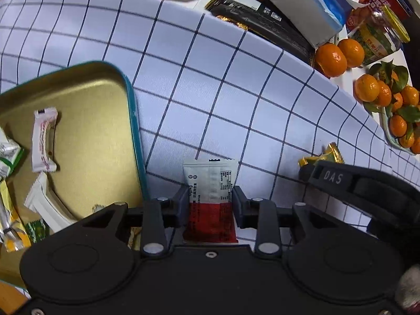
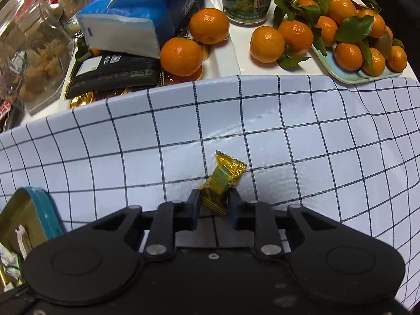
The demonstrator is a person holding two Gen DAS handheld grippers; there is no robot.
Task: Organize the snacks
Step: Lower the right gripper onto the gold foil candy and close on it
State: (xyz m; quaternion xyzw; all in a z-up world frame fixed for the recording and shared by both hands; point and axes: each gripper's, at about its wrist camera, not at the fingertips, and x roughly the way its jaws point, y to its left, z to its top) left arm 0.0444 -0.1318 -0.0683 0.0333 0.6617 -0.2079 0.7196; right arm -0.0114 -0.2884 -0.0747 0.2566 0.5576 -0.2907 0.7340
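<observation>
The left gripper [image 1: 210,199] is pinching a white and red sachet [image 1: 210,183] lying on the checked cloth [image 1: 210,92], just beside the tin [image 1: 78,120] edge — other snacks are lying inside. The right gripper [image 2: 214,204] is squeezing a gold candy [image 2: 223,181] mid-cloth. Mandarins [image 2: 349,29] are sitting beyond the cloth's far edge.

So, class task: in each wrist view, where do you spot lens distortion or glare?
Left wrist view: the checked tablecloth grid lines bow strongly, and the gold tin interior shows soft sheen. Right wrist view: grid lines curve likewise; highlights glint on the tangerines.
</observation>
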